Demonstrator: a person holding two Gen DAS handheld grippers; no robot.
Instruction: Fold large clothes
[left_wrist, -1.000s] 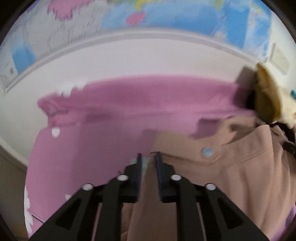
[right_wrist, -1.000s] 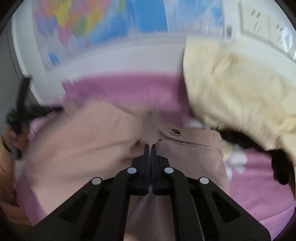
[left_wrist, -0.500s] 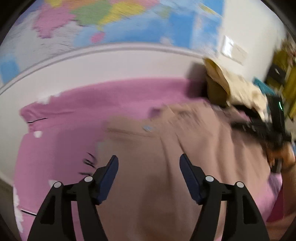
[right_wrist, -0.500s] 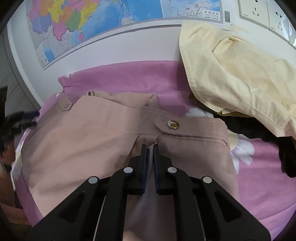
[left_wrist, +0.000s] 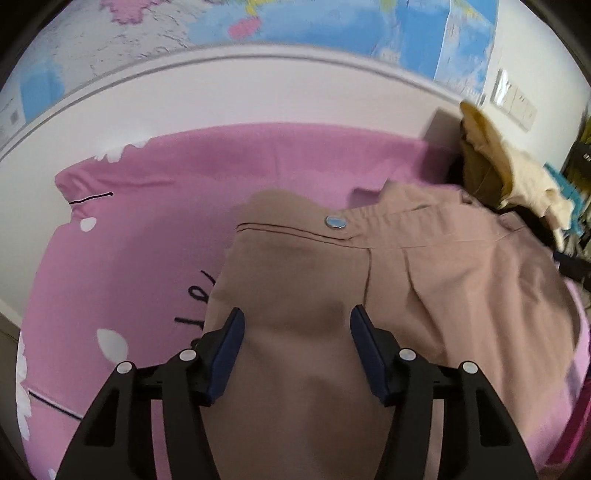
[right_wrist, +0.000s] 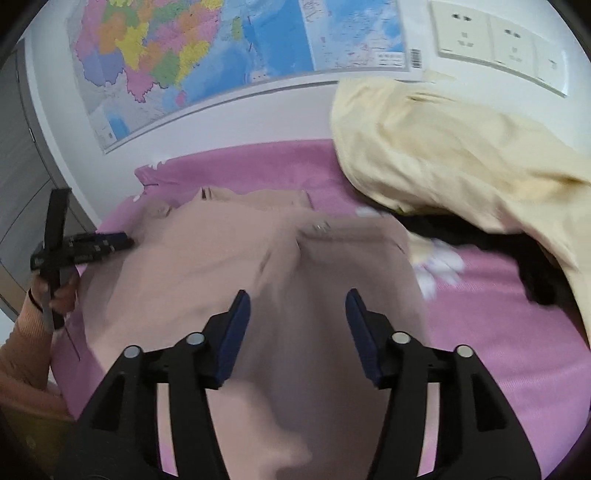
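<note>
Dusty-pink cotton fills both of my views: the pink jacket (left_wrist: 369, 280) lies spread on the pink bedsheet (left_wrist: 147, 206), collar end toward the wall. My left gripper (left_wrist: 295, 345) hangs over the cloth with its jaws apart and closing; fabric lies under the gap, but neither pad presses it. My right gripper (right_wrist: 295, 325) is released too, its jaws opening above the jacket, nothing clamped.

Only the left wrist view gives me the silver snap button (left_wrist: 335, 221) sharply, on a stitched flap near the jacket's top edge, and the black lettering and white petals printed on the sheet. It shows the yellow garment (left_wrist: 509, 173) only as a small heap at the far right.

The right wrist view shows that yellow garment large, draped over dark clothing (right_wrist: 480, 240) beside the jacket's right edge. It also shows the left gripper from outside, over the jacket's left edge, in a hand (right_wrist: 55, 291) with a peach knitted sleeve (right_wrist: 22, 354). The wall map (right_wrist: 229, 51) and wall sockets (right_wrist: 495, 37) are crisp here.
</note>
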